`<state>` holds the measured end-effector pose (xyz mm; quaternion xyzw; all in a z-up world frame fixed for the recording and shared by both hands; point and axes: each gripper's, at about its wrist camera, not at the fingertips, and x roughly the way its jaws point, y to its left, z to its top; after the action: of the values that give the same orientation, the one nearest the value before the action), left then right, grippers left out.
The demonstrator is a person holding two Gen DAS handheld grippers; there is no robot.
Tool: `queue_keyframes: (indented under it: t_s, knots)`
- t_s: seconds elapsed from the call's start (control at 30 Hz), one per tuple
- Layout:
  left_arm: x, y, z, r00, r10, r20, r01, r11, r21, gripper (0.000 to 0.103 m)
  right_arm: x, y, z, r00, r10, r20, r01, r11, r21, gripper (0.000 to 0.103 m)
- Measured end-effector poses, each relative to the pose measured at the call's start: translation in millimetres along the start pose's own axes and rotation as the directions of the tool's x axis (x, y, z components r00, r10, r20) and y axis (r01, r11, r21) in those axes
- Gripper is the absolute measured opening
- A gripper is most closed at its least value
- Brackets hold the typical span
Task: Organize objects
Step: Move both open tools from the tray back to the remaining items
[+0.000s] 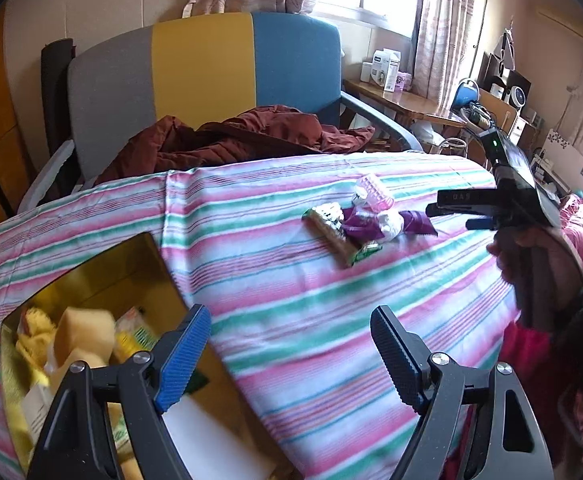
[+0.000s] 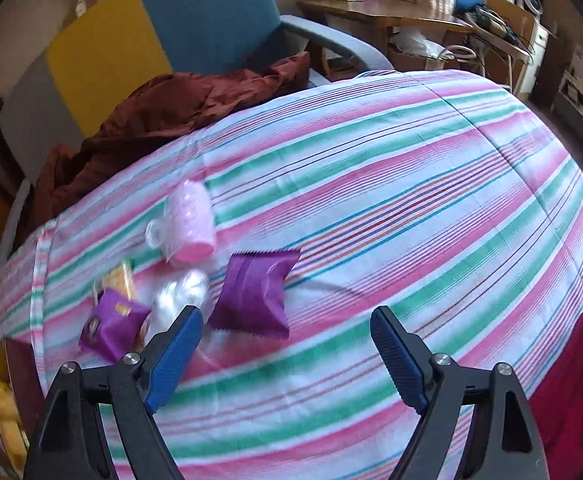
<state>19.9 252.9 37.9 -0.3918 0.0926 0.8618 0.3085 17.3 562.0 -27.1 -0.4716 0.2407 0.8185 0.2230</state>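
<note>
Snack packets and a cup lie heaped on the striped bed sheet (image 2: pixel 371 168), both hand-held grippers empty above.

Right hand-held gripper (image 2: pixel 287 354), jaws wide apart, hovers near the purple packet (image 2: pixel 253 292) at its 11 o'clock; the left hand-held gripper (image 1: pixel 291 354), equally spread, hangs by the yellow box (image 1: pixel 103 280) at its 9 o'clock. A crinkly clear wrapper (image 2: pixel 179 292) touches the packet, so a pinch could snag both, or knock the pink cup (image 2: pixel 189 224) rolling. Motion blur smears the pile; box contents are partly hidden.
</note>
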Motion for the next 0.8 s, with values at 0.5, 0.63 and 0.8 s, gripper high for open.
queue_keyframes:
  t_s: [0.5,0.63,0.8]
  knots:
    - [109.3,-54.4,72.3,0.996,-0.055,-0.069,0.059,0.996,0.064,0.072,-2.0,-18.8,-0.1,0.993,0.113,-0.028,-0.109,0.988,0.109,0.087]
    - [142.6,-69.5,82.5,0.994,-0.038,-0.102,0.051,0.99,0.133,0.072,-2.6,-19.0,2.3,0.991,0.132,-0.027,-0.128,0.986,0.107,0.087]
    - [187.0,-76.4,89.2,0.985,-0.021,-0.17,0.051,0.983,0.175,0.069,-1.2,-14.2,3.7,0.991,0.132,-0.029,-0.129,0.988,0.086,0.087]
